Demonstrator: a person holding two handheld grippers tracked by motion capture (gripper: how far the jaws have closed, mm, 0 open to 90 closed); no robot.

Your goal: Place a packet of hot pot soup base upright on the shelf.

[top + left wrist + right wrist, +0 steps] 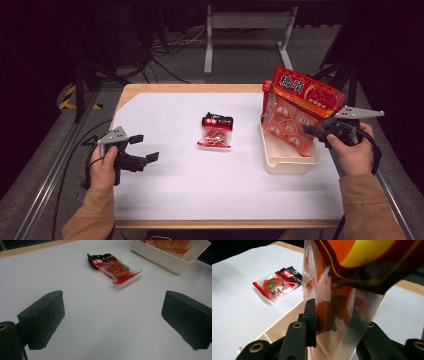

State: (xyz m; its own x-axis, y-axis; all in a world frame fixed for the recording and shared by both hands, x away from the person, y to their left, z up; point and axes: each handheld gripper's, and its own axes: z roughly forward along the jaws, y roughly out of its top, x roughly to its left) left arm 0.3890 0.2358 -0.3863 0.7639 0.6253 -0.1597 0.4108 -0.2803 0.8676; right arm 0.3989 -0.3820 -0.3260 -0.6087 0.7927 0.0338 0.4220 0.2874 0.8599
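Observation:
A large orange-red snack bag (298, 107) stands tilted in a cream tray (290, 162) at the right of the table. My right gripper (314, 131) is shut on the large bag's right side; its clear lower part (337, 322) is pinched between the black jaws. A small red and black snack packet (216, 131) lies flat near the middle of the white tabletop, also seen as the small packet (115, 267) and the small packet (277, 282). My left gripper (145, 148) rests at the table's left, open and empty, well apart from the small packet.
The cream tray (160, 257) sits by the right edge of the white table (175, 190). A metal stand (247, 30) and cables lie on the floor beyond the far edge. Dark rails run along both sides.

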